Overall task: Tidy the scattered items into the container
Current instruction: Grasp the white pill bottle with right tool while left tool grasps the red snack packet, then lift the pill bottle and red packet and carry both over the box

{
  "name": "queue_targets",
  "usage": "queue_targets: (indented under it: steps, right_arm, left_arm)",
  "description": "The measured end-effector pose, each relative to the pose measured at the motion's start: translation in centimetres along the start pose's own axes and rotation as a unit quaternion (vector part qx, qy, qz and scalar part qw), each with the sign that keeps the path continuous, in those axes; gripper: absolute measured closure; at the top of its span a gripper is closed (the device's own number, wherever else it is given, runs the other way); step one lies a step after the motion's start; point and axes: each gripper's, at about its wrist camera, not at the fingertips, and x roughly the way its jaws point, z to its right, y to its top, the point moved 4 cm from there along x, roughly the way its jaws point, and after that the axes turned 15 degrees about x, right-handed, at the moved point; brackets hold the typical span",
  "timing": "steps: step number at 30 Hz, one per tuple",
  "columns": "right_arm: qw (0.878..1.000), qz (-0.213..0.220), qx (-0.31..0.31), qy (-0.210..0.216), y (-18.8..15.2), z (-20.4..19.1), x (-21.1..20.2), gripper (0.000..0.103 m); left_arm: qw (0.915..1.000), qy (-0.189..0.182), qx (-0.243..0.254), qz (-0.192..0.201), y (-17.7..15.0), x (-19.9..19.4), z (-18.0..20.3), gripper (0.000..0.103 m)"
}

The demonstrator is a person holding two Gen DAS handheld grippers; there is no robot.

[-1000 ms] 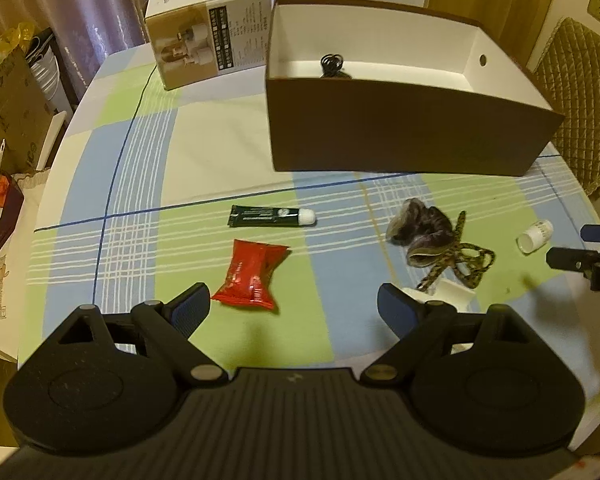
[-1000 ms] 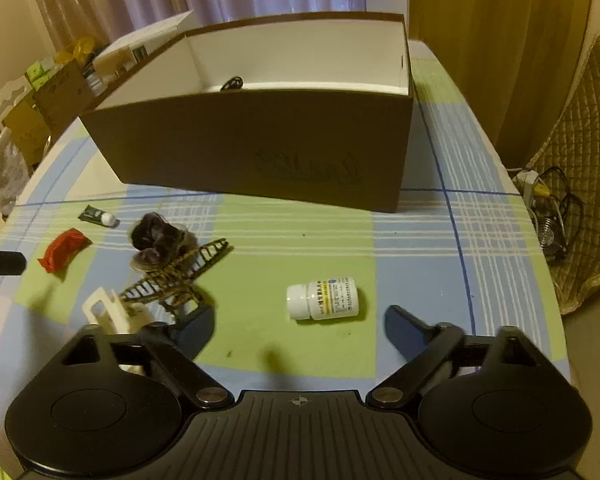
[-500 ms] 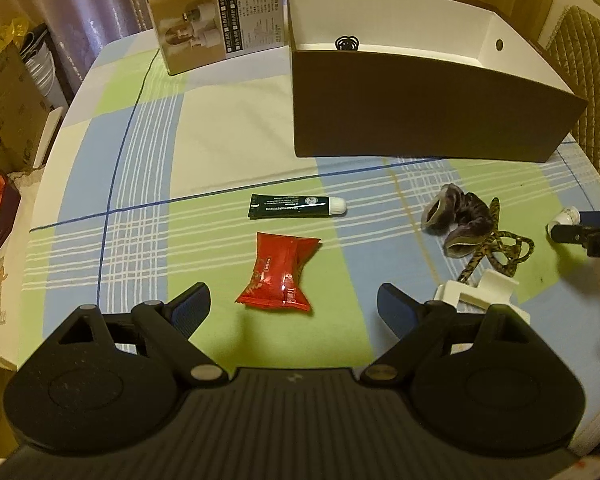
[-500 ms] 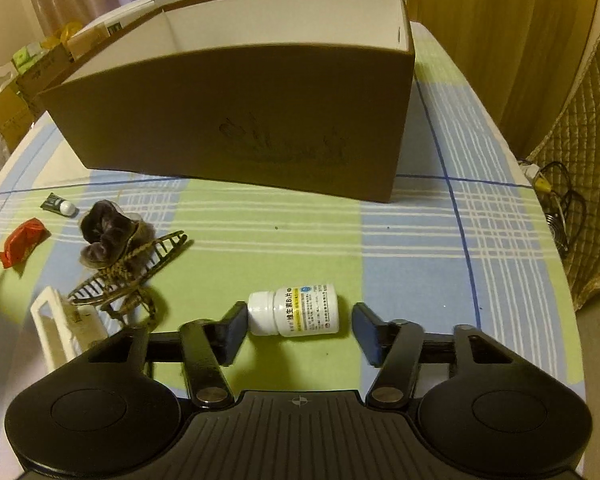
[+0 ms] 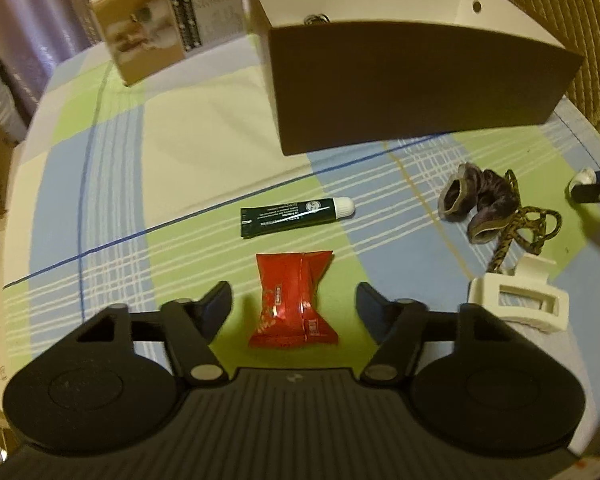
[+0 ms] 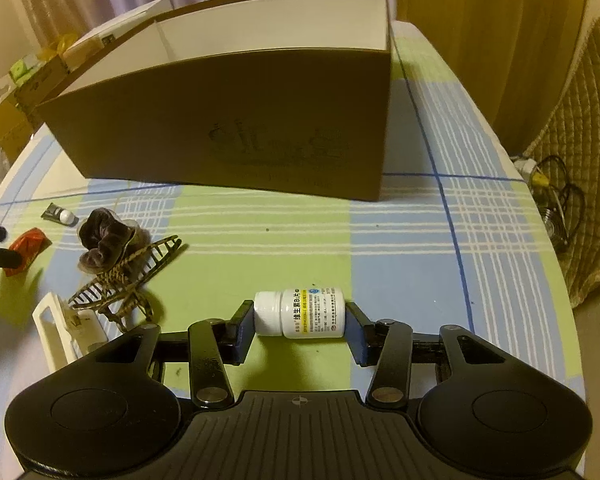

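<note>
The red snack packet (image 5: 294, 300) lies on the checked tablecloth between the fingers of my left gripper (image 5: 294, 299), which is open and does not touch it. A dark green tube (image 5: 296, 216) lies just beyond. My right gripper (image 6: 300, 322) is shut on the white pill bottle (image 6: 300, 312), one pad on the cap and one on the base, with the bottle lying on its side on the cloth. The brown container box (image 6: 236, 120) stands open behind it. A purple scrunchie (image 6: 104, 240), a patterned hair clip (image 6: 128, 276) and a white clip (image 6: 60, 328) lie to the left.
A printed carton (image 5: 160, 20) stands at the back left beside the brown box (image 5: 412, 80), which holds a small black item (image 5: 318, 20). A quilted chair (image 6: 580, 200) and cables (image 6: 552, 200) sit past the table's right edge.
My right gripper moved forward and closed on the pill bottle. My left gripper came down and forward around the red packet, with its fingers closer together than before.
</note>
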Motion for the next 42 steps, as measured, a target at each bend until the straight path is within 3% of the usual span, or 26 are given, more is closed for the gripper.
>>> queue_targets:
  steps: [2, 5, 8, 17, 25, 34, 42]
  right_arm:
    - [1.0, 0.001, 0.003, -0.002, 0.0, 0.1, -0.1, 0.059]
    - [1.0, 0.002, 0.005, -0.003, -0.1, 0.2, -0.4, 0.059]
    - [1.0, 0.001, 0.007, -0.002, -0.3, 0.2, -0.5, 0.059]
    - [1.0, -0.009, -0.002, 0.013, -1.4, -0.8, -1.3, 0.059]
    - [0.999, -0.013, -0.021, 0.033, -1.6, -1.8, -2.5, 0.059]
    - [0.997, 0.005, -0.047, 0.059, 0.0, -3.6, -4.4, 0.059]
    - [0.997, 0.017, -0.055, 0.051, 2.0, -4.5, -5.4, 0.059]
  left_arm:
    - [0.9999, -0.011, 0.007, -0.004, 0.0, 0.6, -0.2, 0.051]
    - [0.9997, -0.016, 0.016, -0.013, -0.1, 1.3, -0.5, 0.071]
    - [0.9996, -0.022, 0.017, -0.01, -0.4, 1.4, -0.6, 0.077]
    - [0.9993, -0.036, 0.011, -0.005, -1.3, 0.2, 1.1, 0.079]
    - [0.9985, -0.043, 0.017, 0.028, -1.0, -3.3, 3.0, 0.079]
    - [0.9951, -0.033, 0.032, 0.088, 2.8, -7.2, 3.5, 0.079]
    - [0.99, -0.031, 0.053, 0.127, 7.1, -8.3, 4.3, 0.079]
